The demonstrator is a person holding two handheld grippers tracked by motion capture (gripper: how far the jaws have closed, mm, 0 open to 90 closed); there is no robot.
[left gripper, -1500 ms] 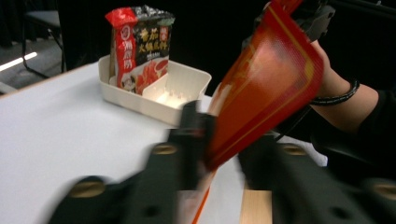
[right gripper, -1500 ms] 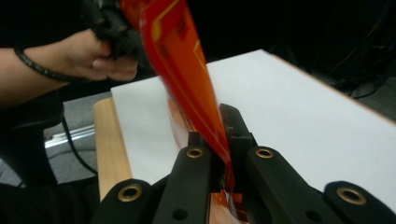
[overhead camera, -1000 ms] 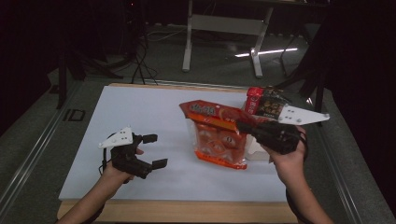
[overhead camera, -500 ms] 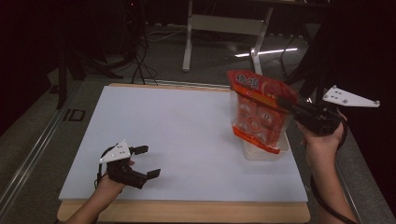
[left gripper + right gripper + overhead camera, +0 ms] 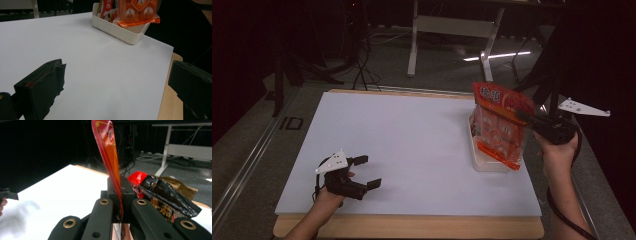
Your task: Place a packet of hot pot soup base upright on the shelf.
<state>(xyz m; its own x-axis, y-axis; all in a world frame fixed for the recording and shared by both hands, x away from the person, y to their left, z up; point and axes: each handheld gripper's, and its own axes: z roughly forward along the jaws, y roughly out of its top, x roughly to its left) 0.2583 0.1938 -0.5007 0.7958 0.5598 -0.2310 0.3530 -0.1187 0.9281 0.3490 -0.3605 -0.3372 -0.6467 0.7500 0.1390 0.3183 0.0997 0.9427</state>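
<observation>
With our right gripper clenched on the orange snack bag, which hangs upright over the cream tray, only lowering it in remains, while our left gripper rests released well left of that tray.

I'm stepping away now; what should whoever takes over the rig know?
Right tool: shut on the orange snack bag, pinching its edge seam, bag hanging upright over the white tray at the table's right side.
Left tool: open, holds nothing, low over the white table near its front left.
Done: bag lifted.
Left: likely lower it into the tray beside the packets there, release.
</observation>
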